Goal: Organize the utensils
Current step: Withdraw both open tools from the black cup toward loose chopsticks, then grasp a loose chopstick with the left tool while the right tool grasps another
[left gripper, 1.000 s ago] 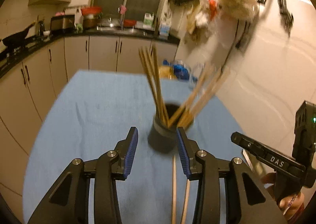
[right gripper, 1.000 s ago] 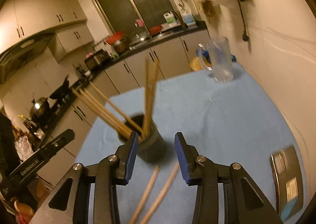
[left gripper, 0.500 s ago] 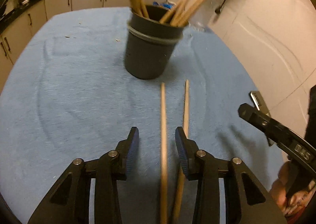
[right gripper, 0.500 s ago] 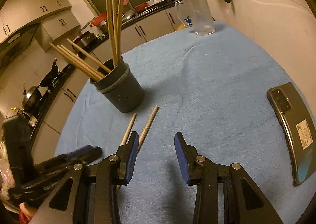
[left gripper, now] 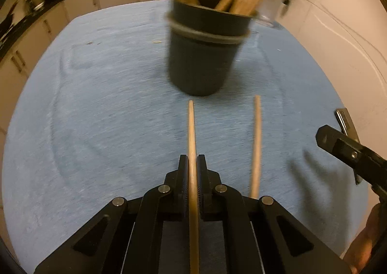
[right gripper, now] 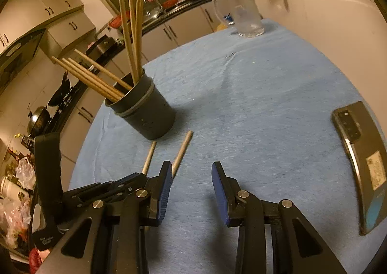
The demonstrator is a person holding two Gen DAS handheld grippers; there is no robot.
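Now left tool clamps a pale, straight wooden chopstick.

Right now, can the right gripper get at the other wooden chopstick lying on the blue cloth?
Probably yes. The loose wooden chopstick lies bare on the blue cloth, just outside the right gripper, whose empty jaws are closing. The left gripper alongside, shut on its own chopstick, might crowd it.

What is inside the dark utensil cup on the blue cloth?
Wooden chopsticks stand in the dark utensil cup, leaning left and upright. Their lower ends and the cup's bottom are hidden by its wall.
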